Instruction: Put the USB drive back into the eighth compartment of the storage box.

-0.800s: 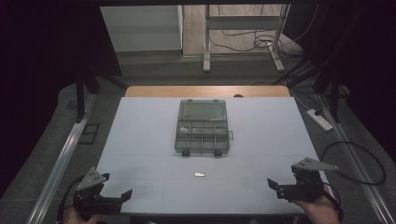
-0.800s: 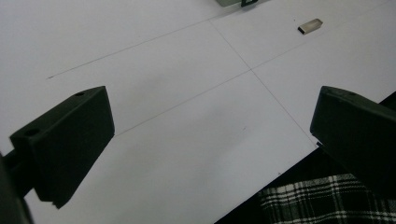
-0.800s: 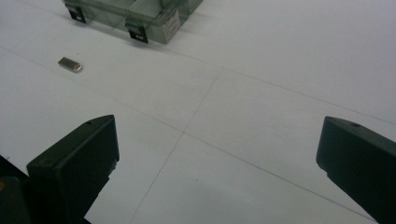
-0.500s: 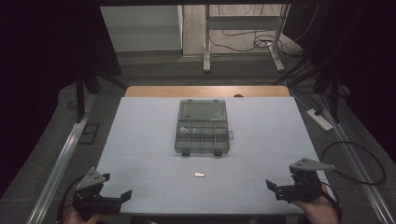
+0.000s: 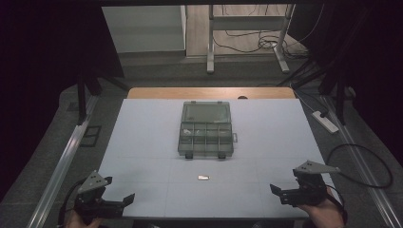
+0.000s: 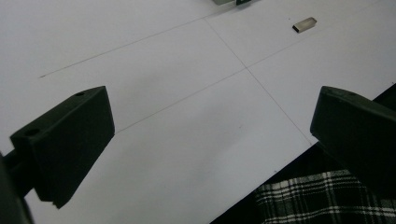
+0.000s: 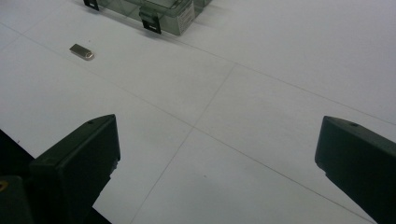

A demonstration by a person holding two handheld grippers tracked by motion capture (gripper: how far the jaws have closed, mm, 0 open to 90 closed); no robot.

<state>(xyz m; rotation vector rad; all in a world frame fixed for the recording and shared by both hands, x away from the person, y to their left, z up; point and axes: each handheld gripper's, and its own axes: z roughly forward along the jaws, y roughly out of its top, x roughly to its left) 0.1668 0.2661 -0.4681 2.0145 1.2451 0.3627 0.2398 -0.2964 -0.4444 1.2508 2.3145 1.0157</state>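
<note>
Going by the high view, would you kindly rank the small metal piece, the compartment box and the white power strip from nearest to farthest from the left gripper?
1. Small metal piece, table centre, near side.
2. Compartment box, mid-table.
3. White power strip, floor, far right.

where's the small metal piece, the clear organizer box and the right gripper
small metal piece (image 5: 203, 177), high view, middle of its top face
clear organizer box (image 5: 206, 128), high view, centre of its closed lid
right gripper (image 5: 280, 193), high view, midway between the tips of its open fingers
</note>
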